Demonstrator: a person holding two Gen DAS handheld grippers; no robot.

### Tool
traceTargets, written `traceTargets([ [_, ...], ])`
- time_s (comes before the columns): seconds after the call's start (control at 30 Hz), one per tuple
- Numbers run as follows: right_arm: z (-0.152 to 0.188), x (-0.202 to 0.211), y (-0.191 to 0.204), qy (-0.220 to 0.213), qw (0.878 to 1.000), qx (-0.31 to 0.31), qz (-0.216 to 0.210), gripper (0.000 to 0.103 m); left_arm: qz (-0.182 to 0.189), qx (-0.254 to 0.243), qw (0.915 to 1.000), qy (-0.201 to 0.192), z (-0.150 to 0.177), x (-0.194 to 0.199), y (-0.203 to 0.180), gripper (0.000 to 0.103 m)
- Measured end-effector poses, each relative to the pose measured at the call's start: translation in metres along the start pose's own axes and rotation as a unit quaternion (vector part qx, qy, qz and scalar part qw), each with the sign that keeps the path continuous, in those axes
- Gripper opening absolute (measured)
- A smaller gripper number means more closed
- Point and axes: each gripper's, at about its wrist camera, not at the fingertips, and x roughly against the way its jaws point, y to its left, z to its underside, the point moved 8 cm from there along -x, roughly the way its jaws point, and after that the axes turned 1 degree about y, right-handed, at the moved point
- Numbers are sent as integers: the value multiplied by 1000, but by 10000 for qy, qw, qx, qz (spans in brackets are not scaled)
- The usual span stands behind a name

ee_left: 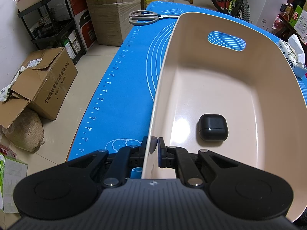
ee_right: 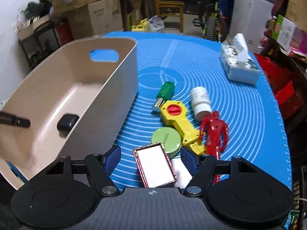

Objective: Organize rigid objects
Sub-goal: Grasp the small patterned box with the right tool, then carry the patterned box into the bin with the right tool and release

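Observation:
A beige plastic bin [ee_left: 207, 80] stands on the blue mat [ee_left: 122, 80] with a black earbud case [ee_left: 213, 127] inside. My left gripper [ee_left: 154, 149] is shut on the bin's near left wall. In the right wrist view the bin [ee_right: 107, 80] is at left with the case [ee_right: 67, 122] in it. My right gripper [ee_right: 151, 159] is open above a small pink-framed mirror [ee_right: 154, 165]. Beside it lie a green round tin [ee_right: 166, 139], a yellow toy tool [ee_right: 180, 120], a red figure [ee_right: 214, 130], a white bottle [ee_right: 200, 102] and a green-handled screwdriver [ee_right: 165, 92].
Grey-handled scissors [ee_left: 144, 17] lie at the mat's far left corner. A tissue pack [ee_right: 239, 65] sits at the far right. Cardboard boxes [ee_left: 48, 82], a black shelf [ee_left: 49, 23], a wooden chair [ee_right: 169, 5] and a bicycle [ee_right: 213, 23] surround the table.

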Motion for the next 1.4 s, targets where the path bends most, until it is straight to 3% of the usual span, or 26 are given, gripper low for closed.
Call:
traceTargets([
  [0.2,8,-18,8,189,9997,151,-54,69,2,7,10000,3,0,0,0,11],
  [0.37,11,-21,11,218,9994,279,15,46,0,7,10000,2,0,0,0,11],
  [0.8,-1,5,-1,-238,9994,30,239,45,6,10,10000,5,0,0,0,11],
  [1.4,-82,57,16,-1341,9904,-253,208,45,9,39,10000,22,0,1,0,11],
])
